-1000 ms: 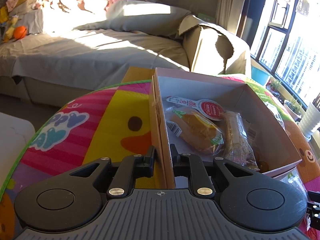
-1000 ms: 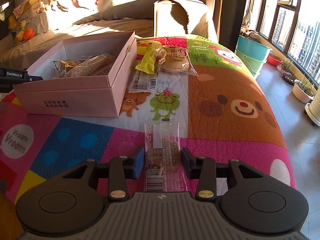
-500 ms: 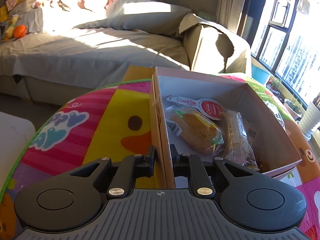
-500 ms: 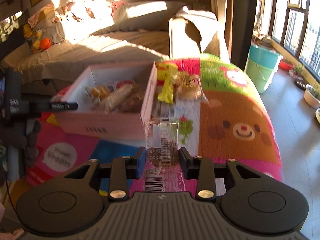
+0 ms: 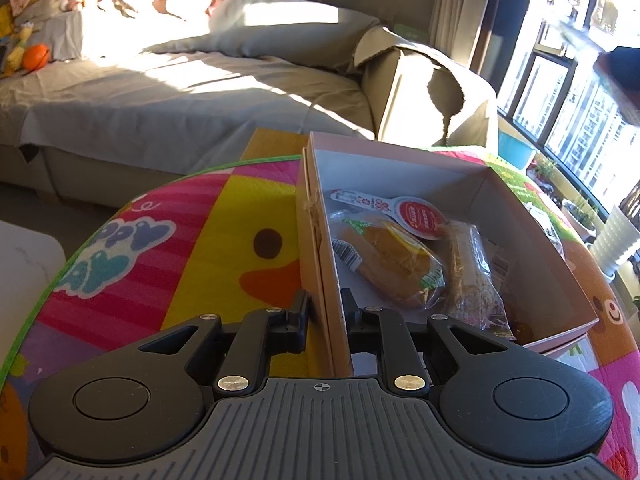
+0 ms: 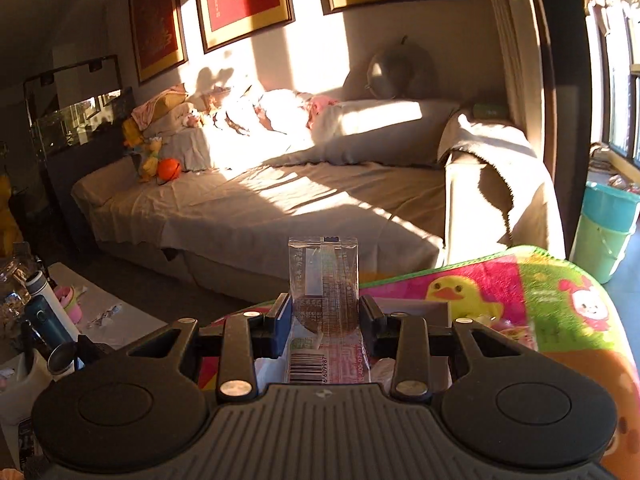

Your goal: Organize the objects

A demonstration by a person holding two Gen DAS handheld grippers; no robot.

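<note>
My left gripper (image 5: pixel 325 307) is shut on the near left wall of the pink cardboard box (image 5: pixel 536 248), one finger outside and one inside. The box stands on the colourful cartoon mat (image 5: pixel 224 240) and holds a bread bun in a wrapper (image 5: pixel 396 264), a long wrapped bar (image 5: pixel 472 276) and a red-and-white packet (image 5: pixel 416 212). My right gripper (image 6: pixel 323 318) is shut on a clear snack packet (image 6: pixel 323 276) with a barcode, held high and upright above the mat (image 6: pixel 540 292). Part of the box (image 6: pixel 424 307) shows just behind its fingers.
A grey-covered sofa (image 5: pixel 180 92) with cushions and an orange ball (image 6: pixel 169 169) stands behind the mat. Teal and green buckets (image 6: pixel 608 224) stand at the right by the window. A low white table (image 6: pixel 112 320) with bottles (image 6: pixel 48 312) is at the left.
My right gripper has lifted the snack packet off the mat and tilted up, so its view now faces the sofa and wall. My left gripper has stayed shut on the box wall.
</note>
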